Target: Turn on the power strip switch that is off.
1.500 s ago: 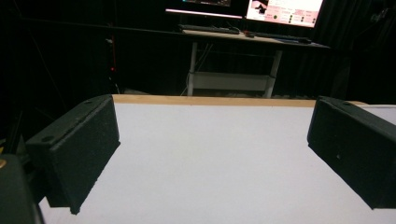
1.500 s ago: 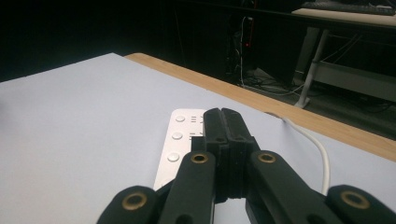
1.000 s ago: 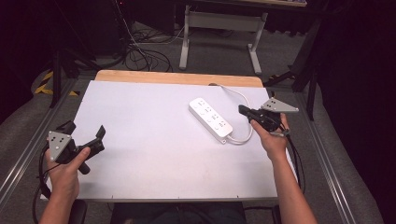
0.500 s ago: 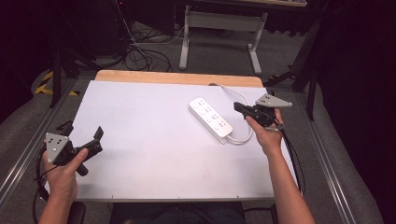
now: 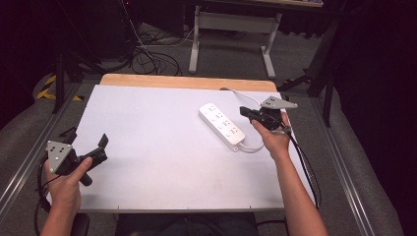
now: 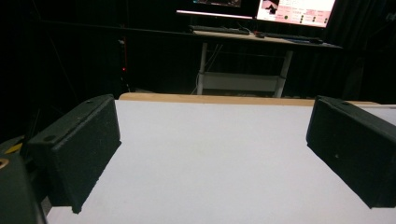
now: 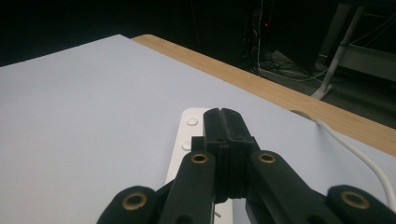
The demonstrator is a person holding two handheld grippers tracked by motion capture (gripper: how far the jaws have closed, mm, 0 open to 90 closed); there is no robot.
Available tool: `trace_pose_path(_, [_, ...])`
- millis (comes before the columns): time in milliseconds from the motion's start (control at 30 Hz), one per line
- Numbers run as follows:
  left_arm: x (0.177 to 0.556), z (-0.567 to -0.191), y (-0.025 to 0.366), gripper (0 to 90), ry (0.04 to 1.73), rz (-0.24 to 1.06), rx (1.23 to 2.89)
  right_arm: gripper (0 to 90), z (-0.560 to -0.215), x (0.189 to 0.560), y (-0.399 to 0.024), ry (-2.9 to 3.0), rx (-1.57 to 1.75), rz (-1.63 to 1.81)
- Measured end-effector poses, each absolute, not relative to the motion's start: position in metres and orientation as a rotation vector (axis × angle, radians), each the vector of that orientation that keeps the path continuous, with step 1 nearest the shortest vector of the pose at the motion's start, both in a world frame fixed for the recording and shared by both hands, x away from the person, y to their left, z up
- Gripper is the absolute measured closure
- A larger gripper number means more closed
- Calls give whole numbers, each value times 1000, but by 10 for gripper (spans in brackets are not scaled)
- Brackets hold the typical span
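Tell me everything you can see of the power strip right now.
The power strip is a long white bar, seemingly plastic, with rounded ends and a row of sockets; two round buttons show at one end. It lies flat and diagonal on the white table, its white cable looping beside it. The shut right gripper hovers close beside it; contact is unclear.

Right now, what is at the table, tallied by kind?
White power strip: 1
White cable of that strip: 1
Hand-held grippers: 2, the left hand-held gripper open, the right hand-held gripper shut and empty
Total: 4
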State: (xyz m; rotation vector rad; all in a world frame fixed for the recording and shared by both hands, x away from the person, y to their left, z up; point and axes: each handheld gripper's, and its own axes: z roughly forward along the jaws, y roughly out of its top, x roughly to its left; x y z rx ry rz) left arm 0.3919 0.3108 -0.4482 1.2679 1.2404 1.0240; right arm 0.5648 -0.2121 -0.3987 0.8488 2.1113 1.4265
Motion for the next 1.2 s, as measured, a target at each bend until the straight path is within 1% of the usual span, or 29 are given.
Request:
trace_pose_path(233, [392,-448,311,32,1240,1023,1268,900,-401,576,-199,2148,840,1384])
trace_pose_path(300, [392,-448,311,33,1239,1023,1269,900,-402,580,-190,2182,825,1315])
trace_pose_path(500, [391,-448,311,33,1241,1025,1269,900,-405,591,-151,2254,770,1282])
trace_pose_path(533, [391,-448,311,34,1241,1025,1269,900,-405,591,-151,2254,770,1282])
trace_pose_path(633, [390,-448,312,34,1241,1024,1264,900,-414,601,-138,2305,778,1237])
trace_pose_path(833, [388,-449,312,35,1242,1023,1263,900,-431,617,-129,2360,819,1173])
trace_pose_path(1200, [387,-449,311,35,1233,1021,1277,900,-447,623,-125,2411,877,1103])
